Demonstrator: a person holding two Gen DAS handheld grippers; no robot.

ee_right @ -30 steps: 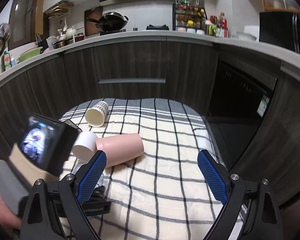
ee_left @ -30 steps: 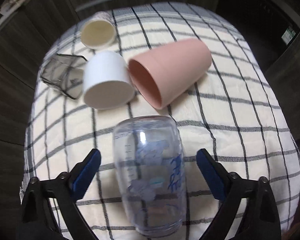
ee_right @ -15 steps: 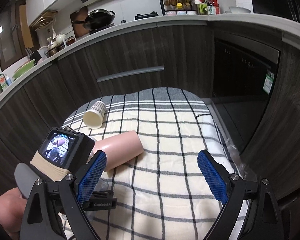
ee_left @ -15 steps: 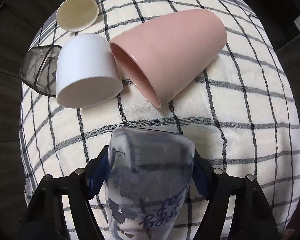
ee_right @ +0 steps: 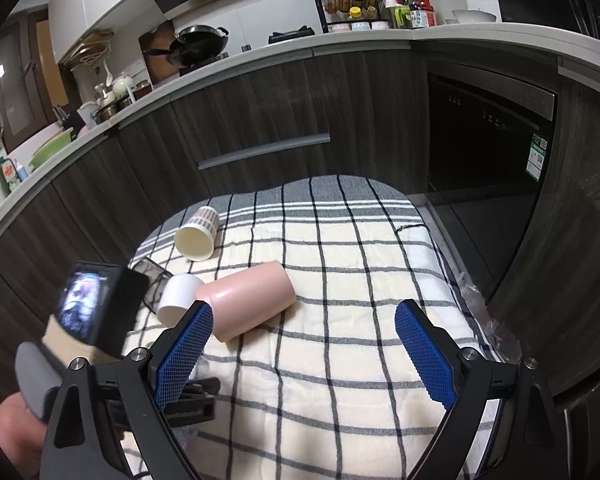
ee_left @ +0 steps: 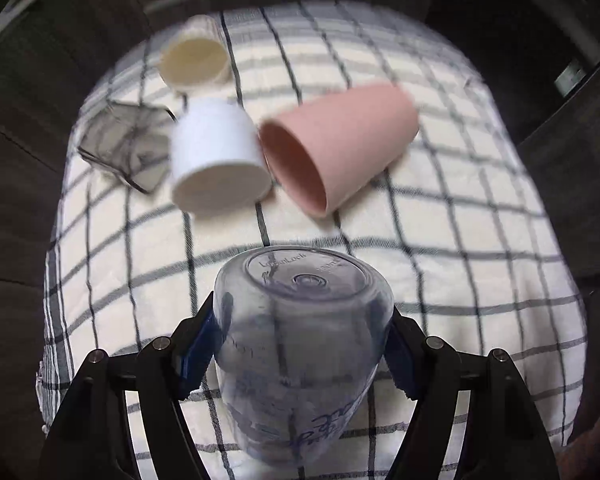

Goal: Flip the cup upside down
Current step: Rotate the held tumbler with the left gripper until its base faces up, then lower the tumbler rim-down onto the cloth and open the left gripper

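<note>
My left gripper point(ee_left: 302, 354) is shut on a clear plastic cup with blue print point(ee_left: 300, 344), held off the checked cloth with its base pointing away from me and up. A pink cup point(ee_left: 340, 148) lies on its side beyond it, mouth toward me; it also shows in the right wrist view point(ee_right: 248, 300). A white cup point(ee_left: 216, 156) lies beside it on the left. My right gripper point(ee_right: 302, 356) is open and empty above the cloth, with the left gripper's camera body point(ee_right: 96, 308) at its left.
A cream paper cup point(ee_left: 194, 60) lies on its side at the far left, and a smoky clear cup point(ee_left: 124, 148) lies left of the white one. The checked cloth point(ee_right: 340, 380) covers a low table. Dark cabinets point(ee_right: 260, 120) and a counter stand behind.
My left gripper closed on the clear cup, lifted it from the cloth and tilted it so its base now faces away. The right gripper shifted only slightly.
</note>
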